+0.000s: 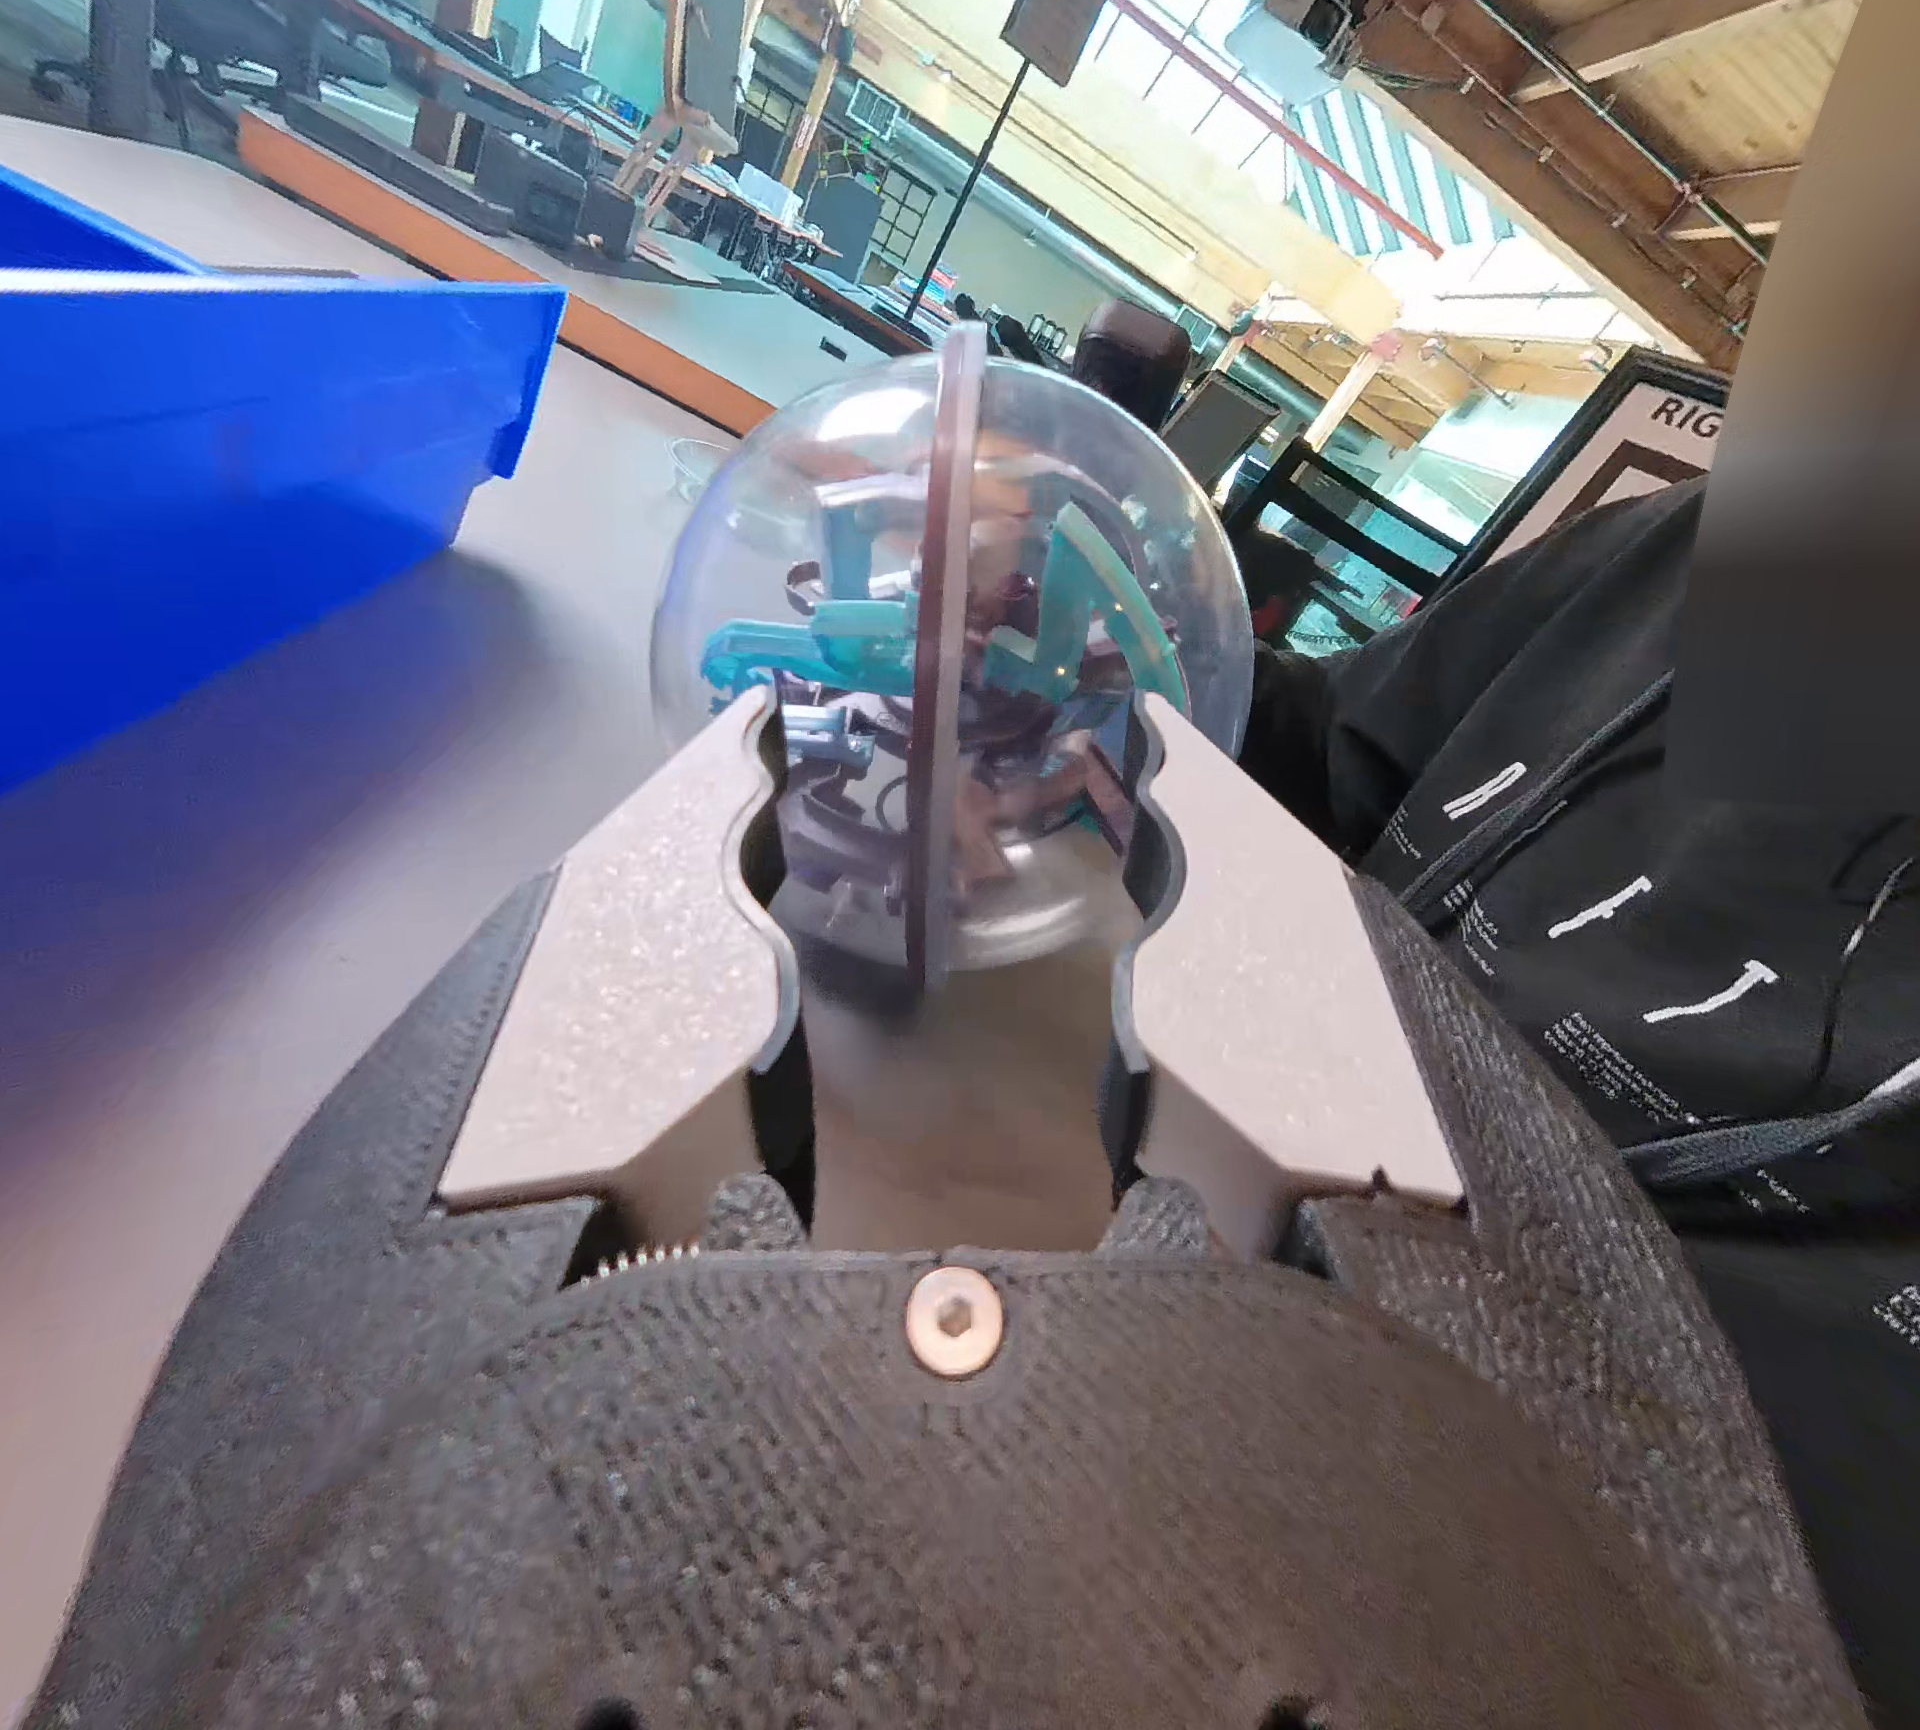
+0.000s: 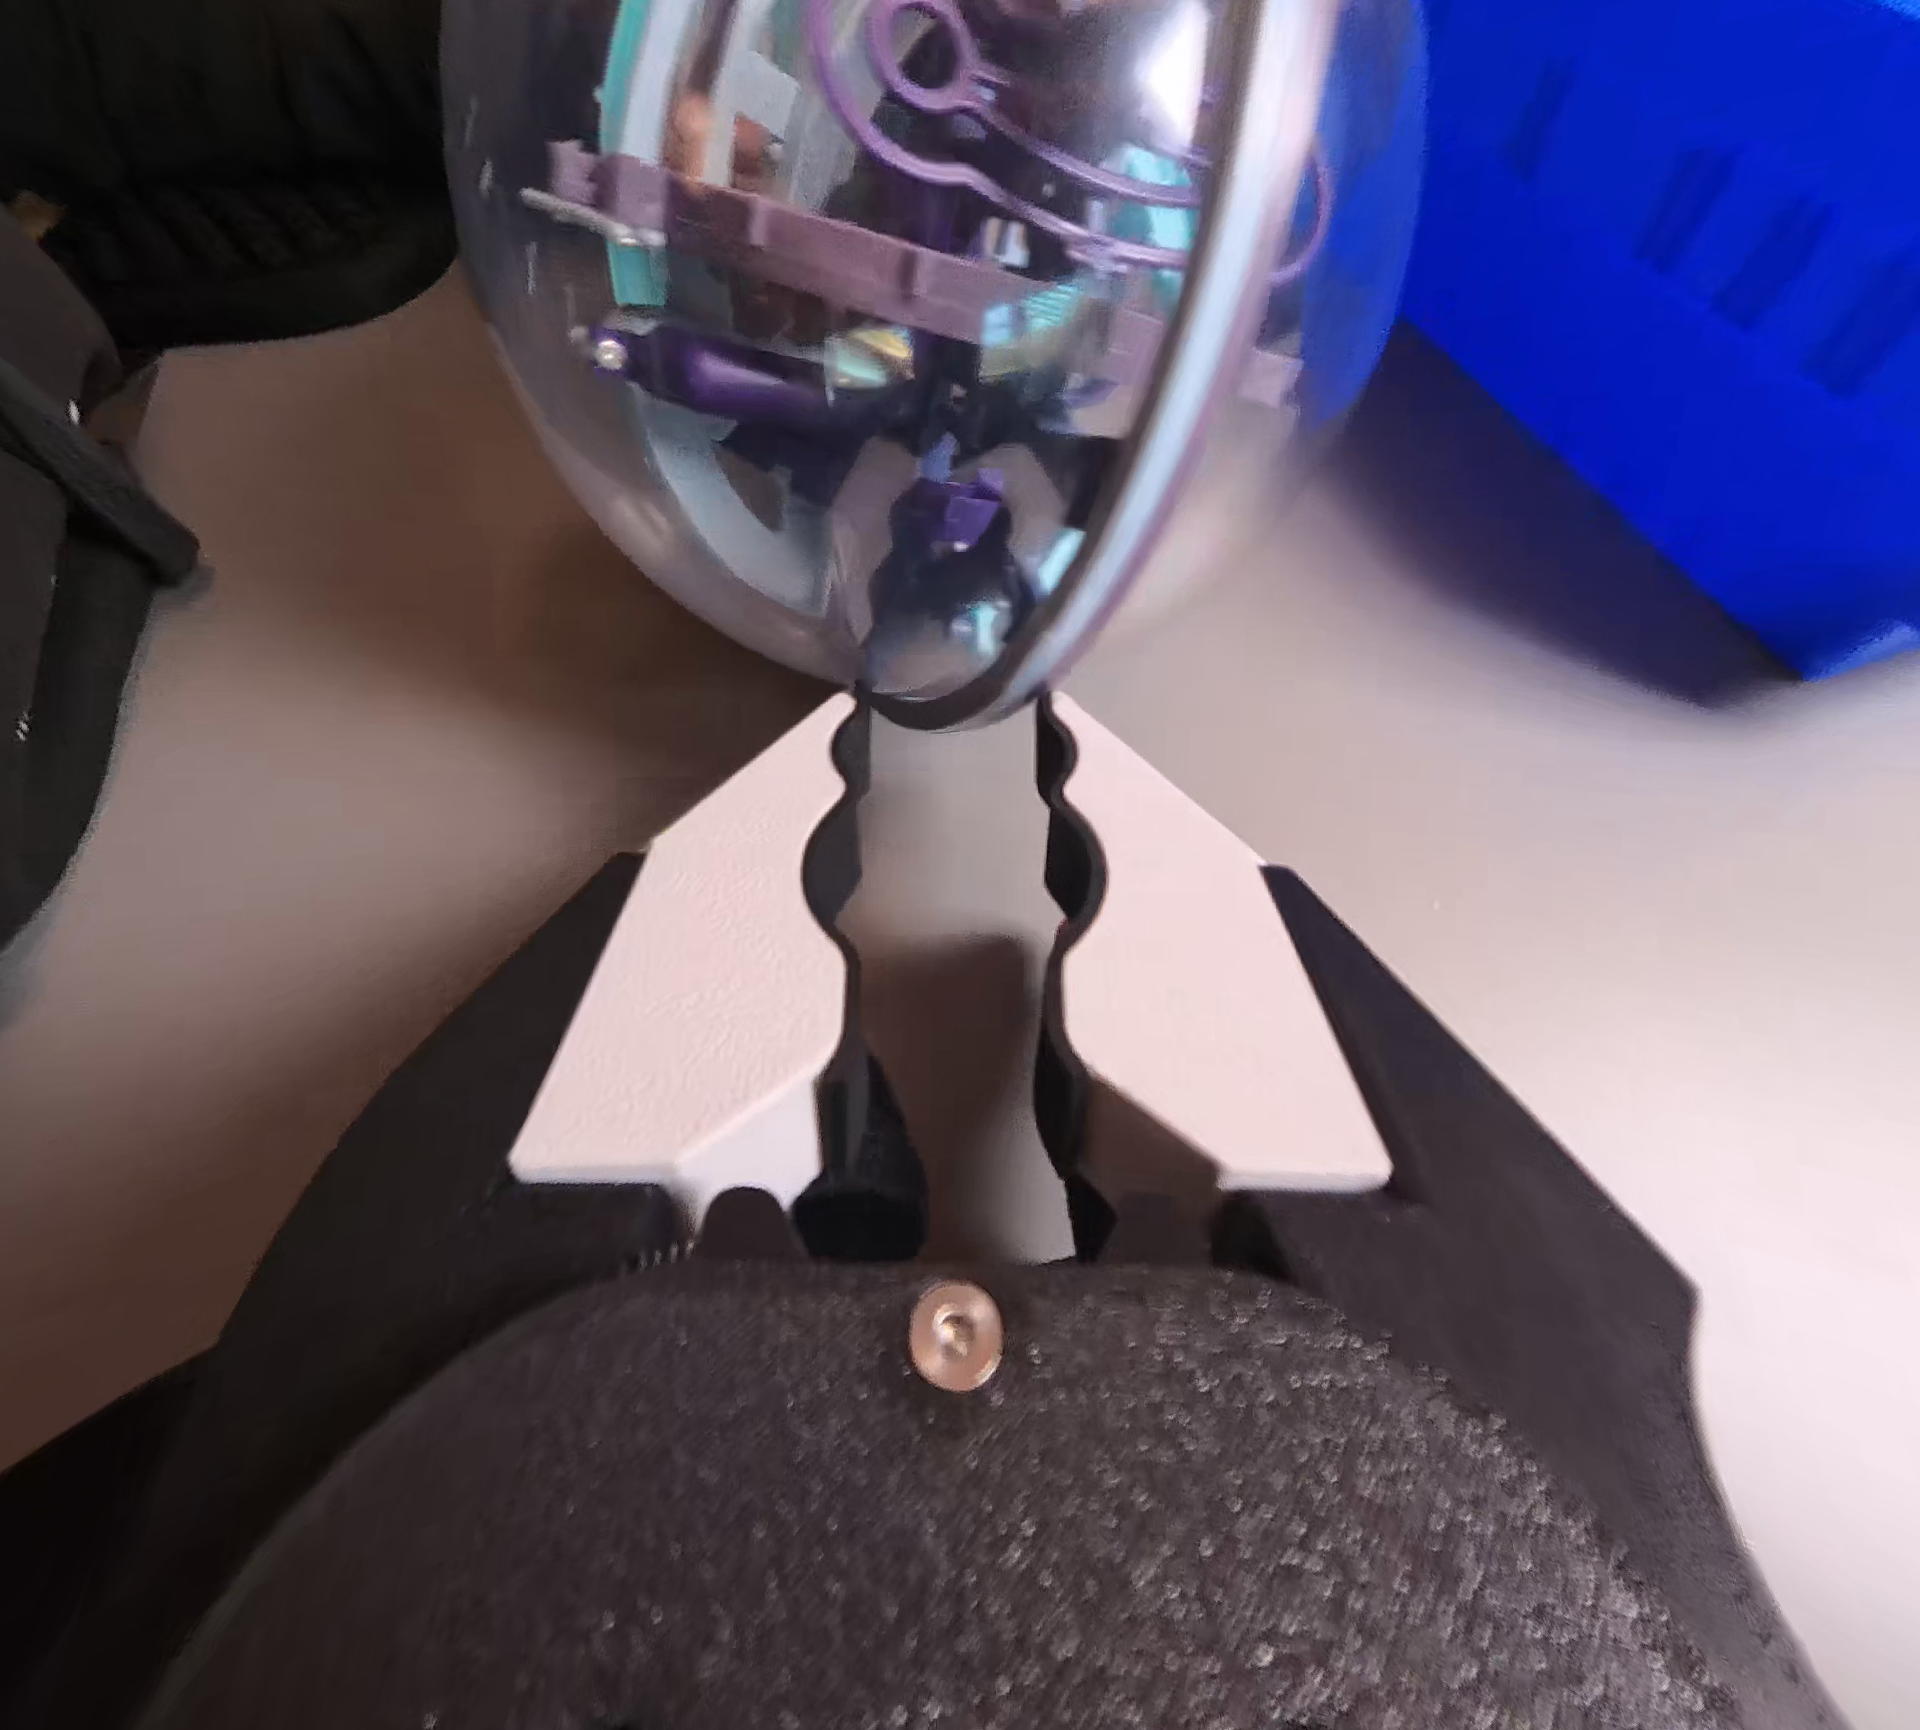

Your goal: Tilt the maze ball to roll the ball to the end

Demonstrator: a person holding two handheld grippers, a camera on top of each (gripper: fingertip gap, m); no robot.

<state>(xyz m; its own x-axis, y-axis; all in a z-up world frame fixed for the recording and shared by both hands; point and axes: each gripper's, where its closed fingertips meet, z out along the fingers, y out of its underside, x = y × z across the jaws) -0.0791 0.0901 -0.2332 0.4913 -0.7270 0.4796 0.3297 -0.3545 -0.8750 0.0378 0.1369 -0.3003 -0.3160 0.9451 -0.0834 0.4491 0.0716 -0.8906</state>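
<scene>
The maze ball (image 1: 951, 662) is a clear plastic sphere with a dark seam ring running round it and a tangle of teal, purple and brown tracks inside. No small rolling ball can be made out among them; the view is too cluttered and blurred.

In the left wrist view the left gripper (image 1: 951, 724) has its 2 pale fingers (image 1: 665, 901) spread wide and pressed against the lower sides of the sphere, which sits between the scalloped pads, so it is clamped on the maze ball. The seam ring stands almost upright, facing the camera edge-on.

In the right wrist view the right gripper (image 2: 951, 706) has its 2 fingers (image 2: 727, 942) held a narrow gap apart, their tips right at the bottom edge of the sphere (image 2: 883, 226) by the seam. Whether they pinch the ring or merely touch it cannot be told.

The sphere appears lifted above the grey table (image 2: 343, 797). A blue bin (image 1: 239, 475) stands on the table nearby, at the left of the left view and the right of the right view (image 2: 1662, 226). A person's dark sleeve (image 1: 1579, 859) lies close beside the sphere.
</scene>
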